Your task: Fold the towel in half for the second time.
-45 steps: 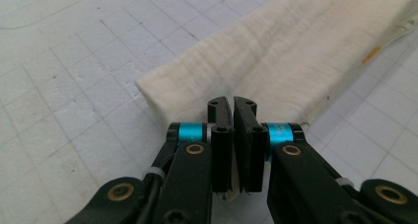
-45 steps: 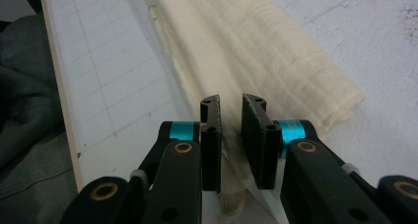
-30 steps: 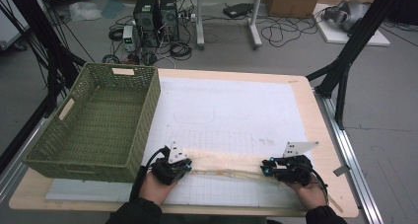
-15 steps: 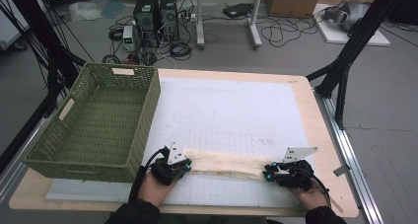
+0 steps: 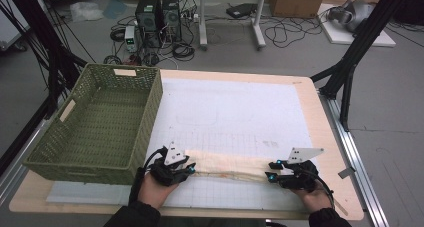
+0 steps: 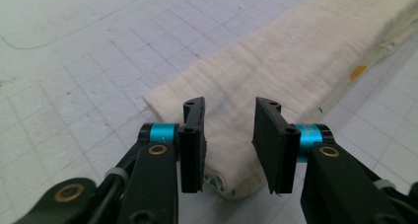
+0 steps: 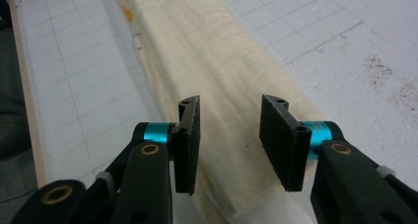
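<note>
A cream cloth [image 5: 227,165], folded into a long narrow strip, lies flat near the table's front edge. My left gripper [image 5: 189,169] sits at the strip's left end and my right gripper [image 5: 270,176] at its right end. In the left gripper view the cloth [image 6: 276,76] runs away from my left gripper [image 6: 229,135], whose jaws stand apart over the cloth's end. The right gripper view has my right gripper [image 7: 230,135] open above the cloth [image 7: 217,81], jaws astride its end, clamping nothing.
A green woven basket [image 5: 75,157] stands on the table's left side, just left of my left hand. A white gridded mat [image 5: 235,112] covers the tabletop. Beyond the far edge are computers, cables and black frame legs on the floor.
Both grippers have let go of the cloth ends and opened. The strip now lies flatter and wider on the mat; the hands stayed almost in place.
</note>
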`<state>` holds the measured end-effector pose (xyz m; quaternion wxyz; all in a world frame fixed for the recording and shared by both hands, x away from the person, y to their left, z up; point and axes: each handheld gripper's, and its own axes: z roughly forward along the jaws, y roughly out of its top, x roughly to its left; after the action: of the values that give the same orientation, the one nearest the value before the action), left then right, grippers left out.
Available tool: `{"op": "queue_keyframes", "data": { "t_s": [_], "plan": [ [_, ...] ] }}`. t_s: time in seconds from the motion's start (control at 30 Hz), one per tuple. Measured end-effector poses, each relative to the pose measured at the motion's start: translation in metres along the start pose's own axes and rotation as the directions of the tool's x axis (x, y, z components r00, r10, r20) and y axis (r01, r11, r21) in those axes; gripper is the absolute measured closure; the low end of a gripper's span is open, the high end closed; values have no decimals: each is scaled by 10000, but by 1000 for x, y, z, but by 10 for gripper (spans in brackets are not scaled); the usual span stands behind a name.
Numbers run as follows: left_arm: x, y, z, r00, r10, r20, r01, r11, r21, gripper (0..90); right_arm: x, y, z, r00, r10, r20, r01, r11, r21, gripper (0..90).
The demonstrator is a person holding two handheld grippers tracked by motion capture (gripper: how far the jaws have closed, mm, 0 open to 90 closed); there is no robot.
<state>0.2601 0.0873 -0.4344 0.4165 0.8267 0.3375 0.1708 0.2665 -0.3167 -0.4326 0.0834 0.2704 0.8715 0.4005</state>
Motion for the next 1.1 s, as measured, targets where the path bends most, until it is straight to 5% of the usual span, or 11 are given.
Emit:
{"op": "queue_keyframes", "data": {
  "t_s": [0.53, 1.1],
  "plan": [
    [0, 1, -4, 9998, -175, 126, 179, 9994, -307, 552, -3, 1, -5, 9998, 133, 135, -128, 9992, -367, 531],
    [0, 2, -5, 9997, -155, 200, 164, 9988, -461, 531, -2, 1, -3, 9998, 97, 170, -94, 9998, -175, 522]
  ]
}}
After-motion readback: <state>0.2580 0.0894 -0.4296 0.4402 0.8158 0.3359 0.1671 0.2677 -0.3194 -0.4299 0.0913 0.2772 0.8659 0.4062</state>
